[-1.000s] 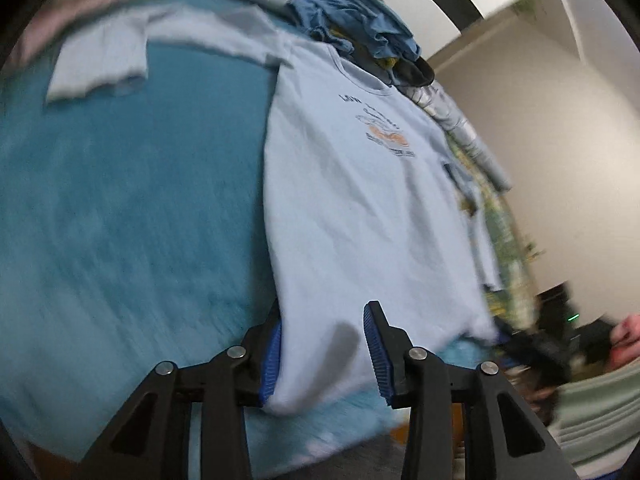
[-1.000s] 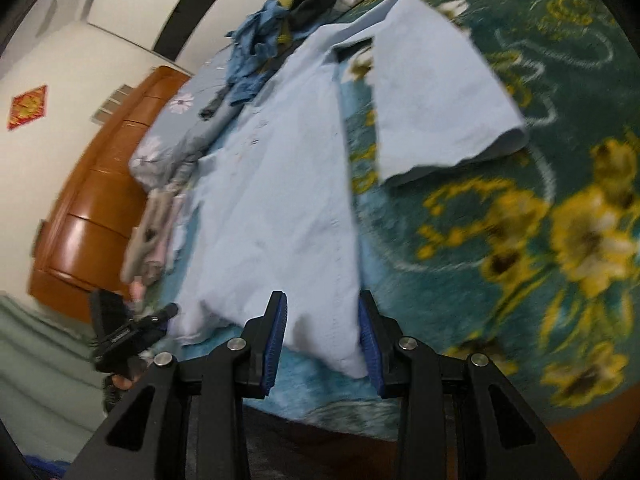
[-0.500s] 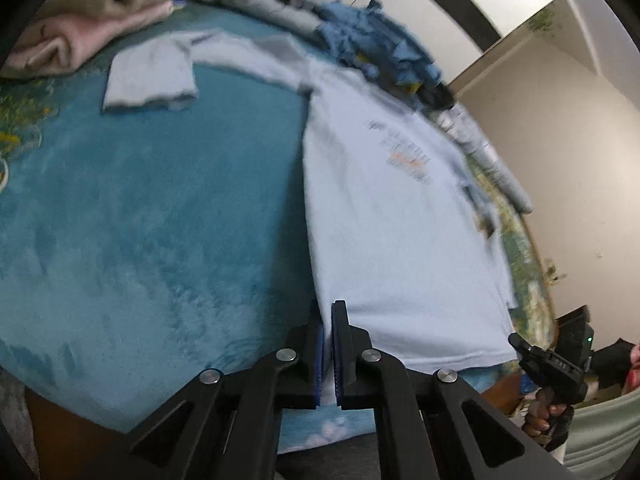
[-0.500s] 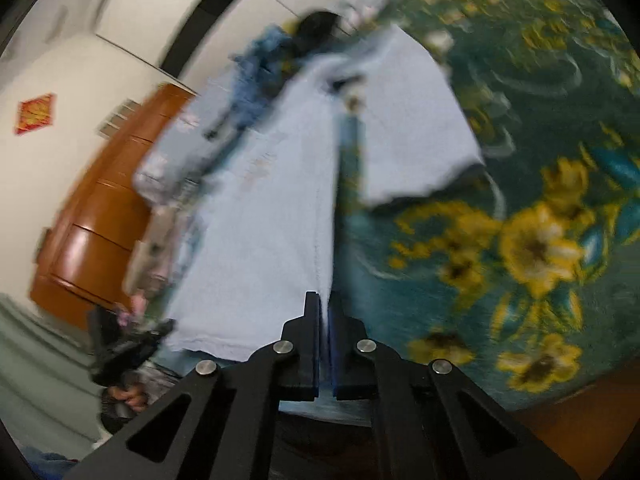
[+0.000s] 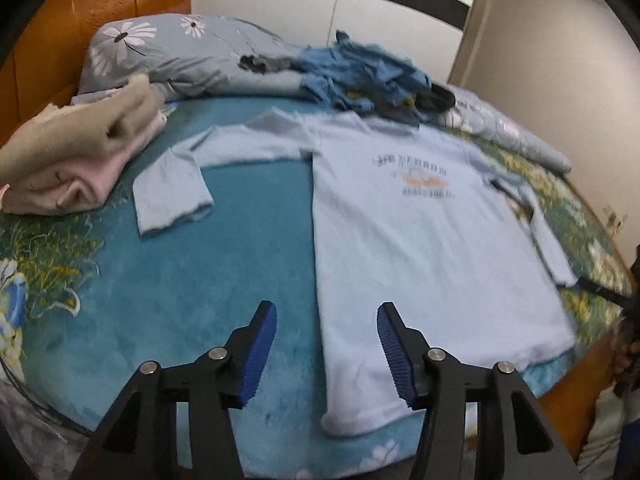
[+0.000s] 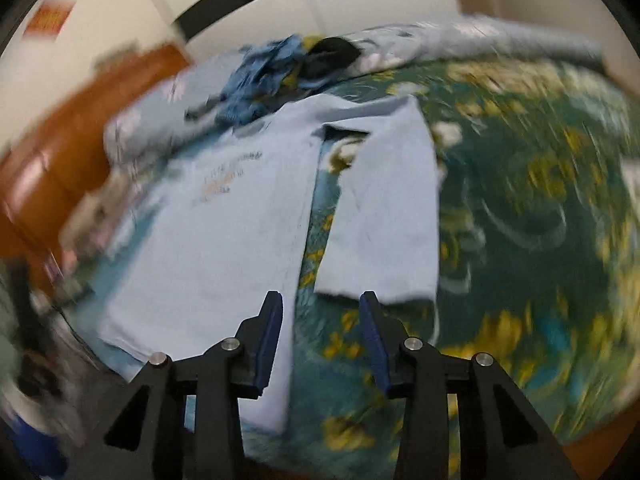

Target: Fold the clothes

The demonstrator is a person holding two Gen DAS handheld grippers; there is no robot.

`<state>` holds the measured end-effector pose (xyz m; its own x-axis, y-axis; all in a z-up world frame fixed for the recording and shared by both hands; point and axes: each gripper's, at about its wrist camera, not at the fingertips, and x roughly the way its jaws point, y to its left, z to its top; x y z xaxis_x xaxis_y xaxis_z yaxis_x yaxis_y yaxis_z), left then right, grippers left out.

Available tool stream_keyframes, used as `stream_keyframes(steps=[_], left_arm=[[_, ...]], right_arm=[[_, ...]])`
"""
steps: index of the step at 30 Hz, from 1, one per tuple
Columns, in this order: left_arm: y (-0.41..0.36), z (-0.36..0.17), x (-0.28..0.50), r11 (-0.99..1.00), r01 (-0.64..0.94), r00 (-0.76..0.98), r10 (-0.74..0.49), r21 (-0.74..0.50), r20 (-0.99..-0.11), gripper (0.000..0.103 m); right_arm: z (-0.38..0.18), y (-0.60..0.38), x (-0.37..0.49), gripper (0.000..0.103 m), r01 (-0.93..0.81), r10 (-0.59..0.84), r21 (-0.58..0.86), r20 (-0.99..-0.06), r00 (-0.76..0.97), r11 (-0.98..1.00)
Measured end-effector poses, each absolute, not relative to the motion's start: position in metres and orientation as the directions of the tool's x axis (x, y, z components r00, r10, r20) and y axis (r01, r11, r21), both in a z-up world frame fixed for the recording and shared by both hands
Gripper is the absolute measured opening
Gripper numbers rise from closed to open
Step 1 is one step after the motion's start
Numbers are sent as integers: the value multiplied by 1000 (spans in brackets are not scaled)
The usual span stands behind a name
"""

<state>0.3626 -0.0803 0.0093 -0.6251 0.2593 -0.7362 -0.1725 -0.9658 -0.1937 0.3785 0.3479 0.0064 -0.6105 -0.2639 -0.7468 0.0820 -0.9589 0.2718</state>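
**Shirt laid flat, folding not yet begun**

The left hand-held gripper (image 5: 326, 350) hangs above the bed with its blue pads about half apart. Its jaws have just been opening, and nothing is between them: the lower left corner of the light blue T-shirt (image 5: 420, 248) lies on the bed below and a little to the right of the gap, untouched. The right hand-held gripper (image 6: 320, 338) is likewise partly open and empty. Its jaws have also just been opening, and it hovers over the shirt's other lower corner, with the shirt's side edge running away from its left pad.

Outward from both grippers, the T-shirt lies face up and spread flat on the bedspread (image 5: 160, 280), printed chest towards the head of the bed, hem nearest the grippers. Both sleeves are laid out to the sides: one sleeve (image 5: 172, 192) bends down clear of the shirt's body, the other sleeve (image 6: 384, 216) lies beside the body with a strip of bedspread between.

Beyond the shirt's collar sits a crumpled heap of blue clothes (image 5: 360, 76), against a daisy-print pillow (image 5: 160, 52). To the left of the shirt is a stack of beige and pink folded cloth (image 5: 76, 160).

By my reading, the spreading step is done and no fold is in the shirt yet. Sleeves, sides and the lengthwise fold all remain, and the heap looks still to be worked through.
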Motion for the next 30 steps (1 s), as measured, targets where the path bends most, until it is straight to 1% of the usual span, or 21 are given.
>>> stream_keyframes(steps=[2,5,8,9,10,11,12,15,16,18,20,23,25,27,29,30], left_arm=[[-79,14,358,-968,-156,-645,252,-199,-721,58],[-79,16,356,-969,-134,-659,245,-210,-711,62],[-75,13,354,-973,-119,-654,228,-200,-721,63],[-75,12,354,-974,-115,-652,221,-194,-725,63],[-75,11,354,-976,-109,-649,215,-190,-729,63],[-74,10,354,-976,-104,-648,213,-192,-732,63],[-75,10,352,-976,-99,-647,212,-195,-733,63],[-73,10,349,-976,-96,-648,212,-198,-731,63],[-73,11,349,-977,-96,-650,208,-192,-731,63],[-73,11,347,-979,-93,-654,199,-184,-730,63],[-76,10,343,-979,-80,-656,195,-189,-730,63],[-81,8,337,-977,-60,-654,194,-206,-731,63],[-85,6,332,-975,-48,-651,196,-219,-733,63],[-88,5,328,-973,-37,-649,198,-229,-735,63],[-91,6,324,-973,-33,-652,195,-229,-733,63],[-92,7,323,-973,-31,-655,194,-231,-730,63]], right_arm=[[0,341,365,41,118,-235,205,-773,-590,-972],[-14,334,352,41,145,-164,99,-815,-556,-984],[-22,328,348,40,169,-98,4,-826,-555,-986],[-23,328,349,30,166,-81,-17,-823,-562,-986],[-23,329,349,14,155,-58,-37,-823,-565,-987],[-22,333,348,9,143,-48,-40,-824,-564,-989],[-20,341,346,8,132,-76,2,-825,-560,-991],[-1,384,342,7,66,-204,204,-787,-583,-977],[10,403,342,7,34,-226,260,-758,-612,-965],[36,446,343,7,-32,-223,335,-694,-685,-942],[58,484,343,7,-93,-198,392,-639,-743,-915],[77,542,339,7,-218,-117,456,-599,-792,-863],[78,574,332,7,-313,-44,461,-614,-788,-831],[71,603,324,6,-408,24,446,-651,-759,-797],[60,626,318,6,-488,65,441,-689,-722,-753],[57,631,319,6,-501,76,444,-687,-722,-743]])
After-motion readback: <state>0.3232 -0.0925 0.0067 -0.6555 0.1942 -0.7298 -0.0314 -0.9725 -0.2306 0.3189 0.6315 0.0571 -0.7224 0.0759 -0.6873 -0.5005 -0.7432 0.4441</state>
